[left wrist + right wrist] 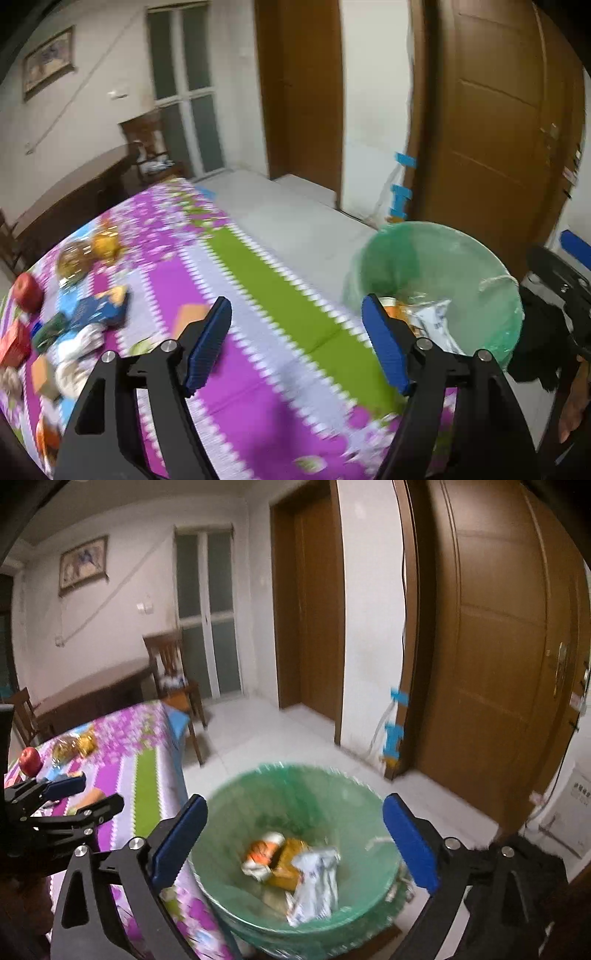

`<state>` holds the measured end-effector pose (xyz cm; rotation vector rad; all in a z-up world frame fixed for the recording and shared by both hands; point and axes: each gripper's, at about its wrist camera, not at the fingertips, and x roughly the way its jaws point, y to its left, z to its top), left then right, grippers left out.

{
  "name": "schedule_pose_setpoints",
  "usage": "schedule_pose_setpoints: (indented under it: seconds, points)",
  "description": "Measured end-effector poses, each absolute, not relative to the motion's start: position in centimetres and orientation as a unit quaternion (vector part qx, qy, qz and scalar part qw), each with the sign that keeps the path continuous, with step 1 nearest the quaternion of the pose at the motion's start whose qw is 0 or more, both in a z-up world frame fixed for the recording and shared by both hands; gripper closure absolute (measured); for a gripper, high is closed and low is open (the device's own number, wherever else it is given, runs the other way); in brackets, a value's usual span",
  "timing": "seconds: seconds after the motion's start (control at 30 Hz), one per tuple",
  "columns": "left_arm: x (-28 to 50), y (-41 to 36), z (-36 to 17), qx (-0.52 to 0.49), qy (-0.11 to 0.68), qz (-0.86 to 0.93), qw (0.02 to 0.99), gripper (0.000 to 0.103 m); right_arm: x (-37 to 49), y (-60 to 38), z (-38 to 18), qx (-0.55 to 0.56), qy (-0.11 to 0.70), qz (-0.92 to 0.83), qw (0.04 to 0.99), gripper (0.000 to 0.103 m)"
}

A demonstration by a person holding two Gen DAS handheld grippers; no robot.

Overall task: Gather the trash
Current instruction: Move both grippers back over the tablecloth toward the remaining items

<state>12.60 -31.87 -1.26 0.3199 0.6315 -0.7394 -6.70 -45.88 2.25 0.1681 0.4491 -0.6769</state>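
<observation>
Trash [295,864] lies in the green-lined bin [258,797] – my right gripper [295,843] above it spread, empty – left gripper [297,343] released over the tabletop [258,387]

Thin glossy green plastic liner [295,797] in bin; crumpled white paper wrapper [317,882] inside; patterned cloth [258,332] over surface; brown wooden door [498,646], smooth; ribbed blue claw pads [208,343].
</observation>
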Motion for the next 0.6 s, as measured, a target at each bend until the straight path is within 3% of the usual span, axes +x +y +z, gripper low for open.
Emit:
schedule_pose_setpoints:
  seconds: [0.27, 0.6]
  points:
    - [13.1, -23.4, -0.2, 0.095, 0.283, -0.287, 0.91, 0.02, -6.0, -37.7, 3.4, -0.041, 0.134, -0.302, 0.943, 0.005]
    - [14.0, -12.0, 1.5, 0.02, 0.273, -0.2, 0.941, 0.019, -3.2, -32.0, 3.6, -0.061, 0.155, -0.246, 0.955, 0.005]
